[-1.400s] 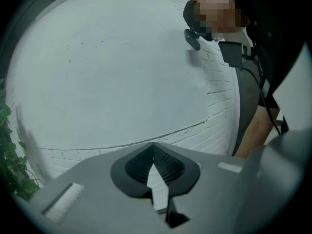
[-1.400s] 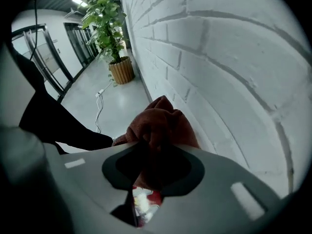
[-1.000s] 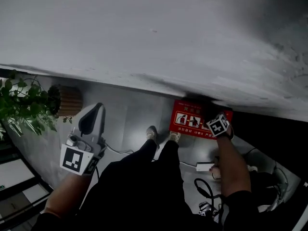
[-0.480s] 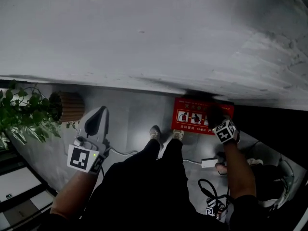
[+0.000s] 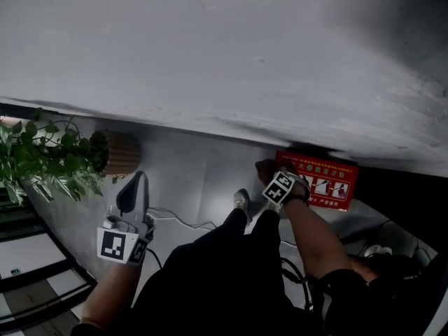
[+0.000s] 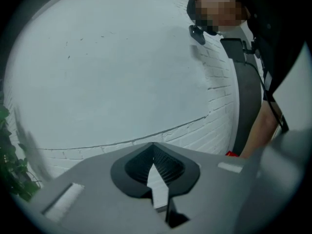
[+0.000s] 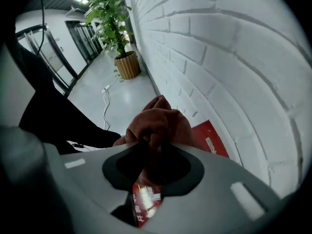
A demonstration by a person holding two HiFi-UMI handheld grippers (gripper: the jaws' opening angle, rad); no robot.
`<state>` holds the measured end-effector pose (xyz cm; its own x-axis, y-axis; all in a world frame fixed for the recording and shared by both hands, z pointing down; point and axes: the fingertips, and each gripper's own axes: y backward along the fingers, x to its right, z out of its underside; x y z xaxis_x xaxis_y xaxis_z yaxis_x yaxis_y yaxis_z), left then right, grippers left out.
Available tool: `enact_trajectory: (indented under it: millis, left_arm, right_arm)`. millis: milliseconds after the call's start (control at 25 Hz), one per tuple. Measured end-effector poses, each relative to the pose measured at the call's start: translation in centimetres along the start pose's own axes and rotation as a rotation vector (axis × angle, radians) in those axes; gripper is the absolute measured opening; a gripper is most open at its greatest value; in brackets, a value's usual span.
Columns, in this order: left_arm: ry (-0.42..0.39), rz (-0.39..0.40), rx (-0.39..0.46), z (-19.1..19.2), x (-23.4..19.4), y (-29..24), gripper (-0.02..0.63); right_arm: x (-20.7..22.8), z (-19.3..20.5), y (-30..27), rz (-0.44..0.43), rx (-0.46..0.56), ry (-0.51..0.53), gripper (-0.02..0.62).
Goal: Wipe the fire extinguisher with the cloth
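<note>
The potted plant (image 5: 42,156) stands left against the wall (image 5: 224,61), the signboard (image 5: 325,184) right, the cloth (image 5: 266,166) just beside it.

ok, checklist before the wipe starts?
1. Cloth gripped by right tongs: ok, bunched between the jaws.
2. Left tongs free: ok, shut, nothing between them.
3. Fire extinguisher in view: cannot tell, only a red box with pictograms shows at the foot of the wall.
4. Cloth touching the red box: cannot tell.
5. Floor cable away from the feet: cannot tell, it passes behind the legs.
</note>
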<state>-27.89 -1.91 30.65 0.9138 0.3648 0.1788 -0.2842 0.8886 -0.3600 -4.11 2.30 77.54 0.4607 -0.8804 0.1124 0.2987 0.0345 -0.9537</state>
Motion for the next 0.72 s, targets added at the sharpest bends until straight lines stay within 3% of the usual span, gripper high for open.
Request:
enact_trajectory:
  millis: [200, 720]
  left_arm:
    - [0.027, 0.024, 0.010, 0.3, 1.1, -0.7, 0.000]
    - [0.068, 0.161, 0.050, -1.6, 6.1, -4.5, 0.000]
  right_arm:
    - [2.1, 4.3, 1.5, 0.057, -0.002, -0.043, 0.089]
    - [8.2, 28.8, 10.0, 0.208, -0.121, -0.539, 0.089]
